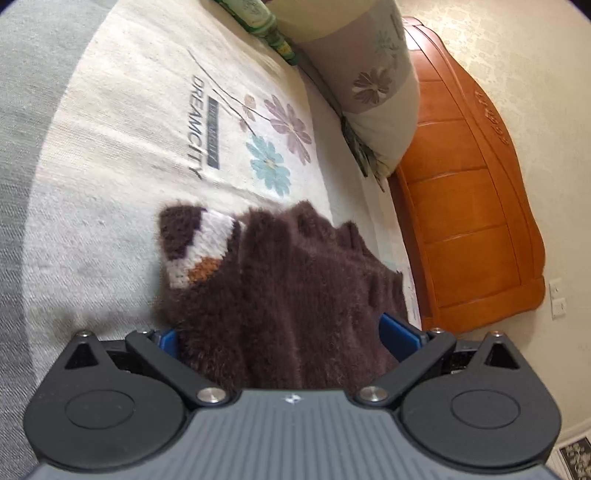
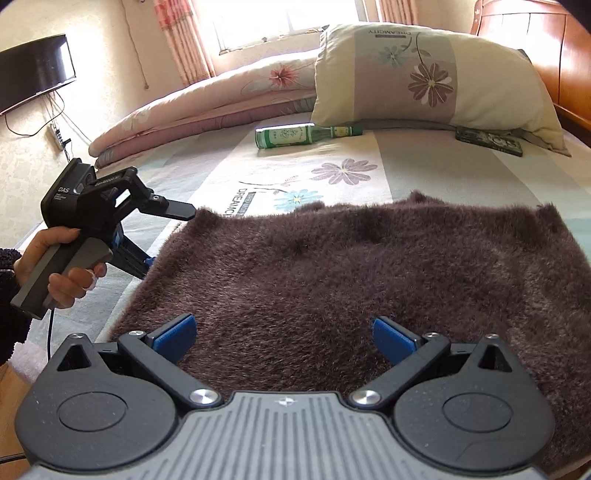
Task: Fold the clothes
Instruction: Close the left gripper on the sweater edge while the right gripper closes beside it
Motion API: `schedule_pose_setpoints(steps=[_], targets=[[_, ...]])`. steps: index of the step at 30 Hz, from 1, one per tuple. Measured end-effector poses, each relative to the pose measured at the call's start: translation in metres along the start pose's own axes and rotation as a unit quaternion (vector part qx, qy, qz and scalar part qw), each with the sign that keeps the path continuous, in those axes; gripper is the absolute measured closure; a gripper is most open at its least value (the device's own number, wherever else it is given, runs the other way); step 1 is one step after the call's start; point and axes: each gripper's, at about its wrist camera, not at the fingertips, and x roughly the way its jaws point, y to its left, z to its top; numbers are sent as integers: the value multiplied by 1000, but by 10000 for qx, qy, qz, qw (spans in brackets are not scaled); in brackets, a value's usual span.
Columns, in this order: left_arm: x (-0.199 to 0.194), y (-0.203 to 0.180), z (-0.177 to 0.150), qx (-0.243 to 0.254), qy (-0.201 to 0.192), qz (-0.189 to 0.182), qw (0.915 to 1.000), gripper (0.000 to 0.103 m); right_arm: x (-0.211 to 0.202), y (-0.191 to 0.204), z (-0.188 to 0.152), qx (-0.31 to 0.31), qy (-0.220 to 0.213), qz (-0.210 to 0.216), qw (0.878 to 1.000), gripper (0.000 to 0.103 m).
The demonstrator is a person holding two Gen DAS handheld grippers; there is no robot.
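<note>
A fuzzy brown sweater (image 2: 343, 280) lies spread flat on the bed (image 2: 443, 173), near the pillow (image 2: 436, 77). The right tongs (image 2: 284, 338) hover released over its near edge. The left tongs (image 1: 284, 338) stand released around its left edge, held by a hand (image 2: 55, 269).

Wooden headboard (image 1: 469, 206), sunlit window (image 2: 280, 18), wall television (image 2: 33, 70)
</note>
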Motion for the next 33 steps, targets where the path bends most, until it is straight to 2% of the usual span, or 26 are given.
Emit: schedule_pose_setpoints(steps=[2, 5, 8, 10, 12, 14, 16, 18, 19, 20, 21, 23, 28, 32, 33], targets=[[6, -2, -4, 169, 199, -16, 9997, 3, -4, 1, 1, -57, -63, 64, 9999, 0], [7, 4, 6, -23, 85, -158, 9998, 4, -7, 5, 5, -141, -149, 155, 9997, 0], [11, 7, 22, -52, -57, -14, 10000, 11, -7, 8, 4, -192, -145, 184, 9995, 0], [13, 8, 27, -107, -99, 60, 9999, 11, -9, 10, 3, -278, -165, 144, 9994, 0], [14, 2, 22, 28, -63, 196, 9998, 16, -11, 12, 2, -364, -185, 104, 9991, 0], [11, 2, 15, -74, -8, 134, 9999, 19, -13, 14, 1, -449, -205, 63, 9988, 0], [9, 6, 7, -75, 114, -188, 9997, 16, -15, 14, 1, -488, -230, 37, 9985, 0], [7, 13, 4, 1, 56, -424, 9991, 17, -15, 12, 0, -436, -230, 49, 9988, 0], [6, 17, 6, -87, 43, -351, 9993, 22, -14, 12, 0, -420, -209, 71, 9989, 0], [5, 21, 8, -191, 33, -253, 9995, 43, -12, 13, 0, -415, -179, 88, 9989, 0], [7, 26, 11, -328, 18, 44, 9995, 71, -11, 14, -1, -429, -152, 101, 9989, 0], [7, 37, 11, -580, -35, 21, 9983, 71, -10, 18, -3, -487, -118, 116, 9987, 0], [8, 31, 5, -322, -148, 121, 9993, 71, -11, 41, -11, -1204, -59, 119, 9926, 0], [8, 29, 3, -293, -186, 155, 9993, 71, -11, 62, -17, -1889, -4, 104, 9819, 0], [8, 29, 2, -282, -203, 153, 9993, 71, -10, 71, -21, -2181, 92, 146, 9758, 0]])
